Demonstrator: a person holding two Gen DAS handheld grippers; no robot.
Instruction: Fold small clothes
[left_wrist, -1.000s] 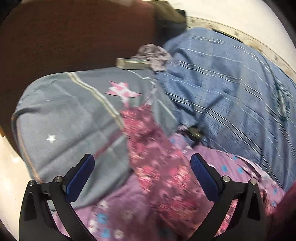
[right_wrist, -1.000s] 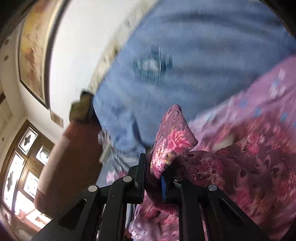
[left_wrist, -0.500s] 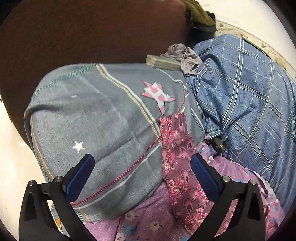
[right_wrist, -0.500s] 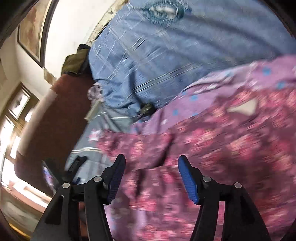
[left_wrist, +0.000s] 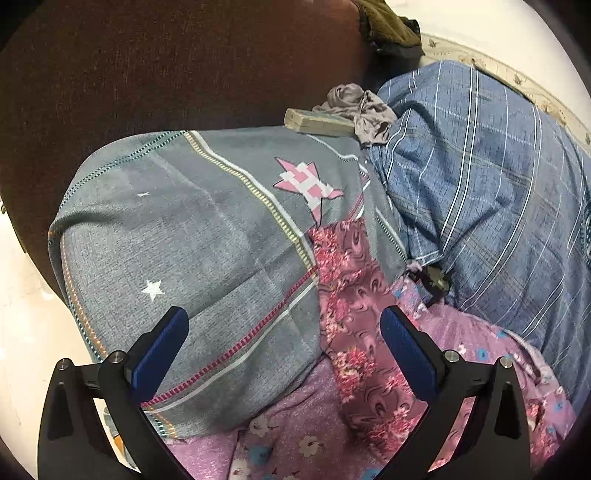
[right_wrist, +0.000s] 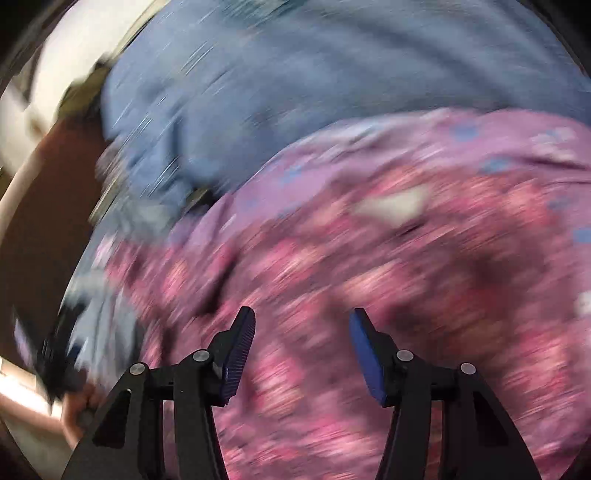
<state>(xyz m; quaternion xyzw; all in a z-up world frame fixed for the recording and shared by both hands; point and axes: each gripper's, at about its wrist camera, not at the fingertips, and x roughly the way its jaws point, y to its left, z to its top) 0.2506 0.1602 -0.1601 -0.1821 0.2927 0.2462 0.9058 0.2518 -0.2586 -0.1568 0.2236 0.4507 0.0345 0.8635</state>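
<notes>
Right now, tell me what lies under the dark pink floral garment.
The dark pink floral garment lies partly on the grey star-print cover and partly on the lilac flowered sheet. Whatever is beneath its middle is covered and cannot be seen.

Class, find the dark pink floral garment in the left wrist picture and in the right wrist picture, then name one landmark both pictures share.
Left wrist: the dark pink floral garment runs up the lower middle, over the grey star cover's edge.
Right wrist: it fills the lower half, blurred.
Shared landmark: the blue checked cloth, right in the left wrist view, top in the right wrist view.
</notes>
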